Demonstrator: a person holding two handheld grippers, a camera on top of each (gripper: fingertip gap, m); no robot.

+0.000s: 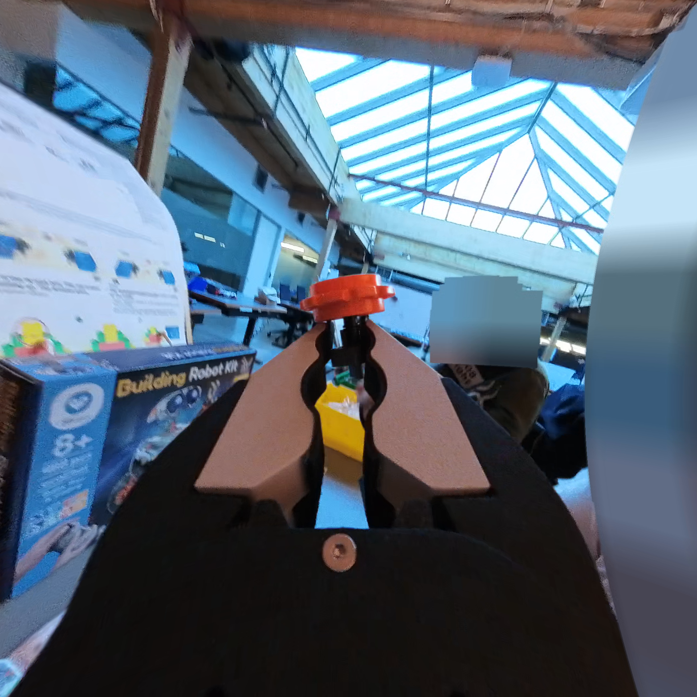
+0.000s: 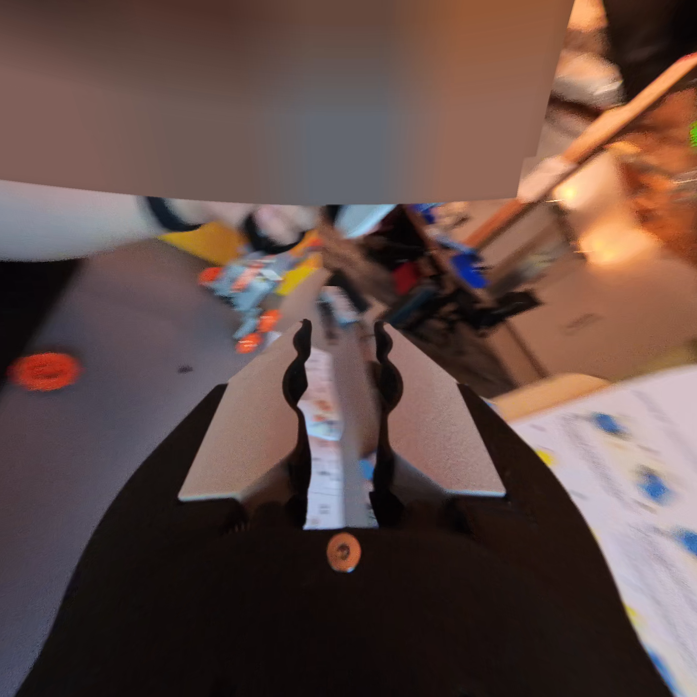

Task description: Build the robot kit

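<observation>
My left gripper is shut on a short black axle piece that carries an orange gear wheel on its top end. It holds the piece up in the air, tilted toward the ceiling. My right gripper is open and empty, a little above the grey table. A second orange wheel lies on the table at the far left. A partly built grey and orange model stands ahead and left of the right gripper's tips. The right wrist view is blurred.
A blue kit box stands at the left, with an upright instruction sheet behind it. A yellow bin shows between the left fingers. A person sits at the right. A printed sheet lies at the right. Some 10 centimetres of space lies between my two pairs of fingers.
</observation>
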